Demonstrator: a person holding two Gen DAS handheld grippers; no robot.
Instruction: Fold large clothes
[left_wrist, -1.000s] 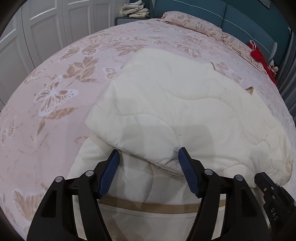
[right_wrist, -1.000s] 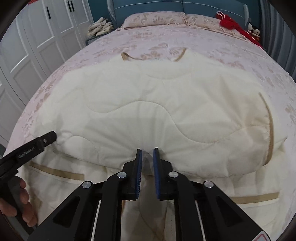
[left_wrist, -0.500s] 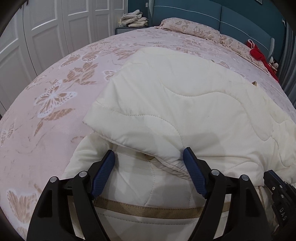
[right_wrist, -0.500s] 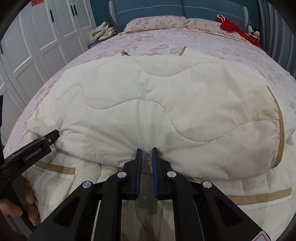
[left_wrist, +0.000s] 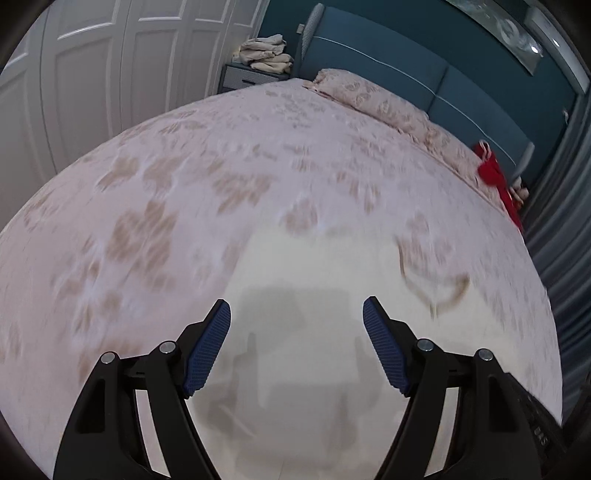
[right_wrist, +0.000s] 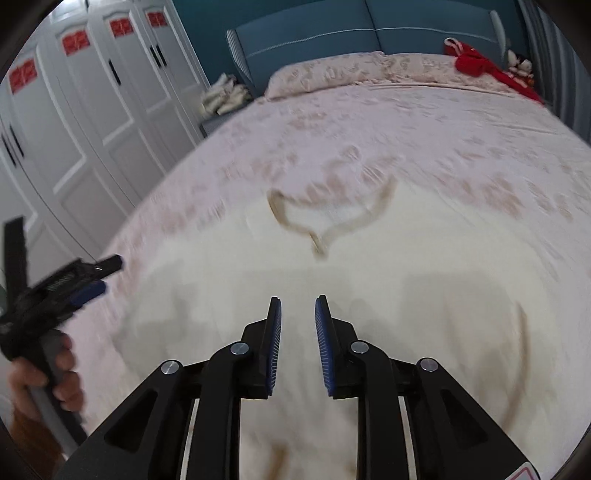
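A cream quilted garment (left_wrist: 314, 266) lies folded on the bed, its tan neckline trim (right_wrist: 325, 225) facing the headboard. My left gripper (left_wrist: 295, 301) hovers above the garment with wide jaws that are closing slightly and nothing between them. My right gripper (right_wrist: 298, 298) hangs over the garment (right_wrist: 406, 258) too; its jaws are opening with a narrow gap, and no cloth is between the pads. In the right wrist view the left gripper (right_wrist: 66, 284) shows at the left edge, held by a hand (right_wrist: 44, 373). Both views are motion-blurred.
The pink butterfly-print bedspread (left_wrist: 184, 166) stretches past the garment to pillows (left_wrist: 373, 99) and a blue headboard (left_wrist: 424, 74). Something red (left_wrist: 491, 173) lies at the far right. White wardrobe doors (left_wrist: 92, 74) stand left, beside a nightstand with folded cloth (left_wrist: 264, 55).
Both grippers rose and pulled back from the garment. The right one let go of the folded edge it was shut on and its jaws parted. The fold now lies flat.
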